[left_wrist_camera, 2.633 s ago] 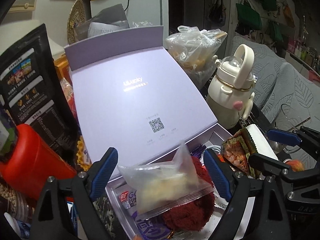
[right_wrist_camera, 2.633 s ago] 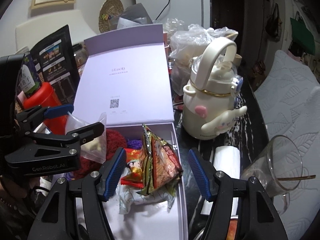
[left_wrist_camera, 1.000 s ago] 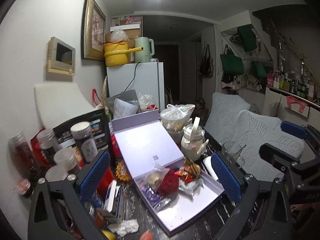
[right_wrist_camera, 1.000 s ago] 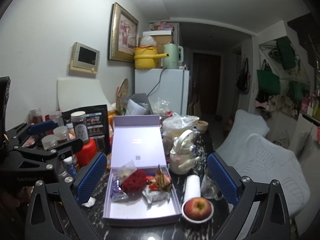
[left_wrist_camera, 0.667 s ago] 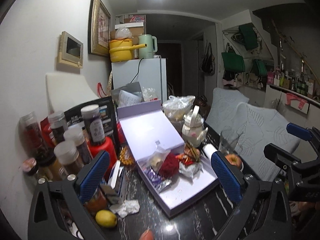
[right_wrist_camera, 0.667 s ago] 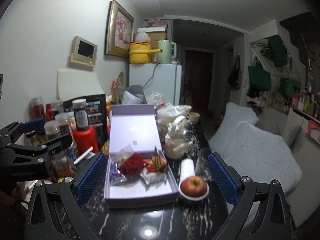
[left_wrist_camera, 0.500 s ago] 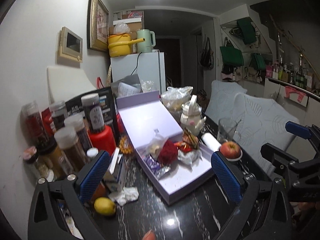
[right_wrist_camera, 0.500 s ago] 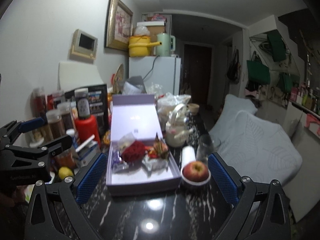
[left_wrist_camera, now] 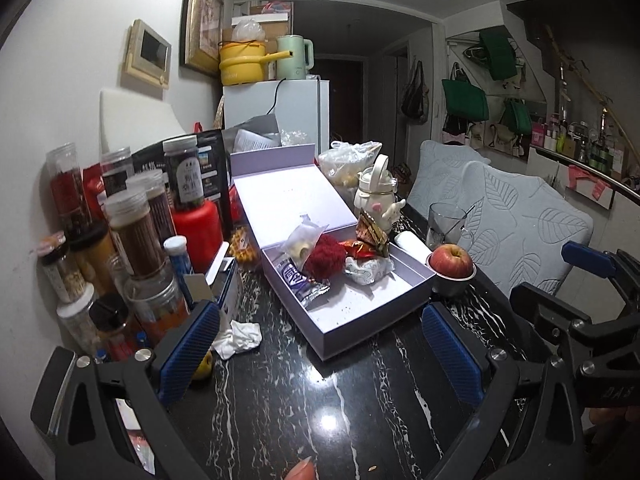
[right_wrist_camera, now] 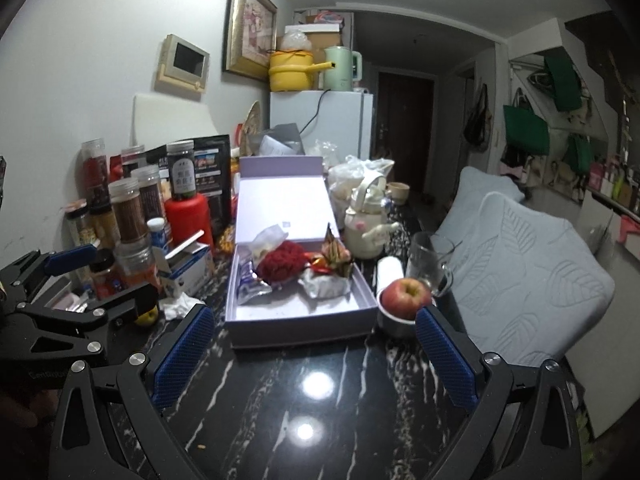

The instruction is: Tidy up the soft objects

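Both your left gripper and right gripper hang wide and empty over the table. The soft items, red pompom and packets, sit bunched in the box. They look light, yielding, crinkly; pinch the pompom mid-body.

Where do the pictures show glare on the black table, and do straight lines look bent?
Left wrist view: one bright lamp reflection on the black table; the wall picture frame leans and curves. Right wrist view: two reflections on the table; the white fridge bows slightly. Both views darken toward the corners.
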### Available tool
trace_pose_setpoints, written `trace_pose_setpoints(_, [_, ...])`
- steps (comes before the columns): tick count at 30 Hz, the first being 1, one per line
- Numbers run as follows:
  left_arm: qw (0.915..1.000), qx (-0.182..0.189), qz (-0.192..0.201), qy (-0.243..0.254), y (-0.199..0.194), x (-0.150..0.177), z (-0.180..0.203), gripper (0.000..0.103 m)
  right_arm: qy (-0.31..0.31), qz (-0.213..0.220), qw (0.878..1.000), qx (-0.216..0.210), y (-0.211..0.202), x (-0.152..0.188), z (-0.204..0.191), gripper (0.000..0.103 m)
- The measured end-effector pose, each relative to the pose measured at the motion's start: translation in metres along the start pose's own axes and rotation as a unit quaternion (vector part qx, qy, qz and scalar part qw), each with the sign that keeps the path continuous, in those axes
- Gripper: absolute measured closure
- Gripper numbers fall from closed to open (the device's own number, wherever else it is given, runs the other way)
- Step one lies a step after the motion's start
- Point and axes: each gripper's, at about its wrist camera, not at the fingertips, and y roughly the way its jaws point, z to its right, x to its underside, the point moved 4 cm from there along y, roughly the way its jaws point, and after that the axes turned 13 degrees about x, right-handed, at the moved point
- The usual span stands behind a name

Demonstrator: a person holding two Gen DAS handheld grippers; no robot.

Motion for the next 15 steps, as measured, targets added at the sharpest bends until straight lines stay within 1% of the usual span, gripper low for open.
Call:
trace_pose_setpoints(7, [0.9999, -0.009, -0.005, 0.003, 0.004, 0.003, 0.004, 0.0, 0.01, -0.017, 1.0, -0.01, 0.01, 0.012, 0.004, 0.001])
trace_pose_setpoints(15, [0.9999, -0.009, -0.007, -0.007, 0.008, 0.002, 0.004, 0.0, 0.004, -0.013, 1.0, -0.011, 0.012, 0.013, 0.005, 0.001])
